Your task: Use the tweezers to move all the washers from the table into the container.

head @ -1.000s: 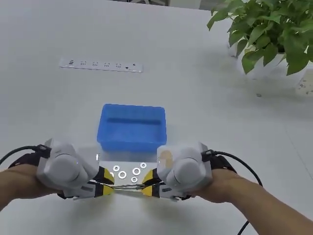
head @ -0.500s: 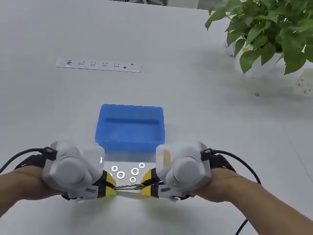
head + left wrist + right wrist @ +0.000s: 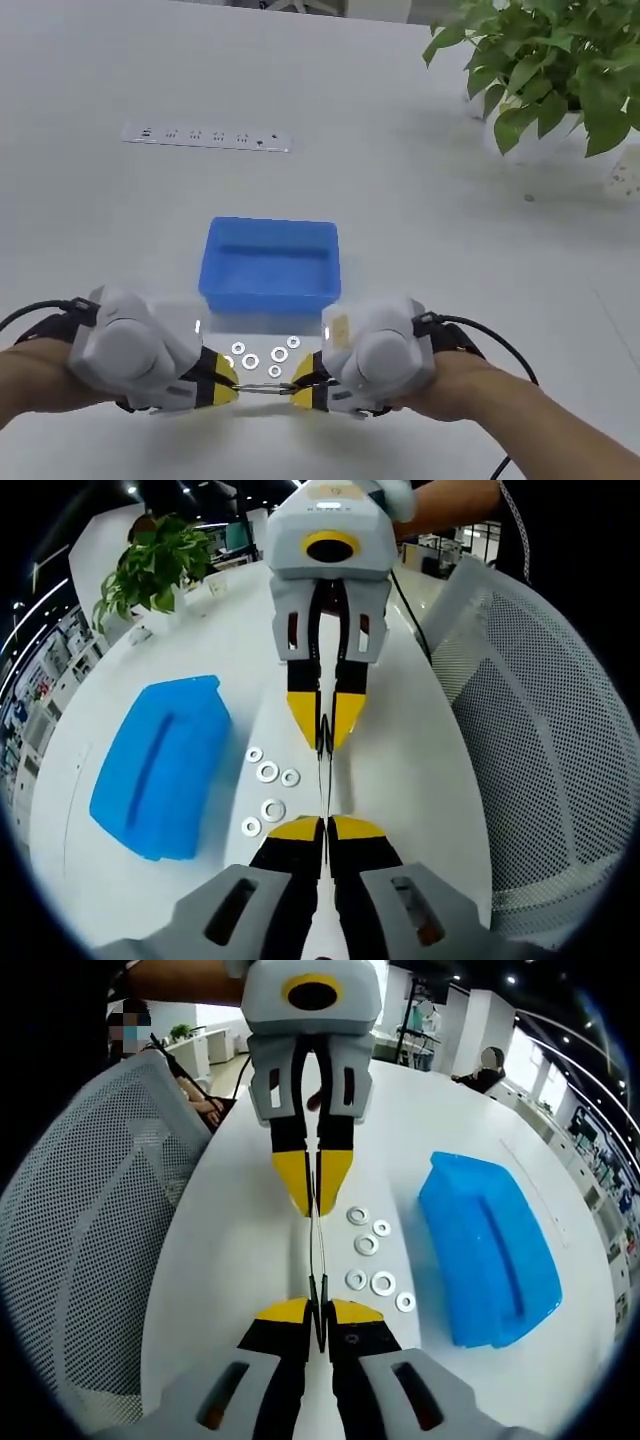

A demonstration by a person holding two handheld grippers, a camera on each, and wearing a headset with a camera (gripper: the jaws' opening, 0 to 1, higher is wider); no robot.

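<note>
The washers lie flat on the white table, in a loose group in the lower middle of the head view. The right gripper view shows 6 of them, all outside the blue container, which stands just above them in the picture. I see no washer inside it.

The tweezers are in the air just below the washers, as a thin dark line between the 2 grippers. The left gripper has its jaws pressed together on one end, and the right gripper is clamped on the other end. The 2 grippers face each other, tip to tip.

I judge the step is getting a working hold on the tool; no washer is picked yet. The next move calls for 1 gripper to let go, so the other holds the tweezers alone. It must then point them down at the nearest washer. The washers are thin, so the aim must be careful.

A power strip lies in the upper left and a potted plant in the upper right, both well apart. A mesh chair stands beside the table. Nothing blocks the way from the washers to the container.
</note>
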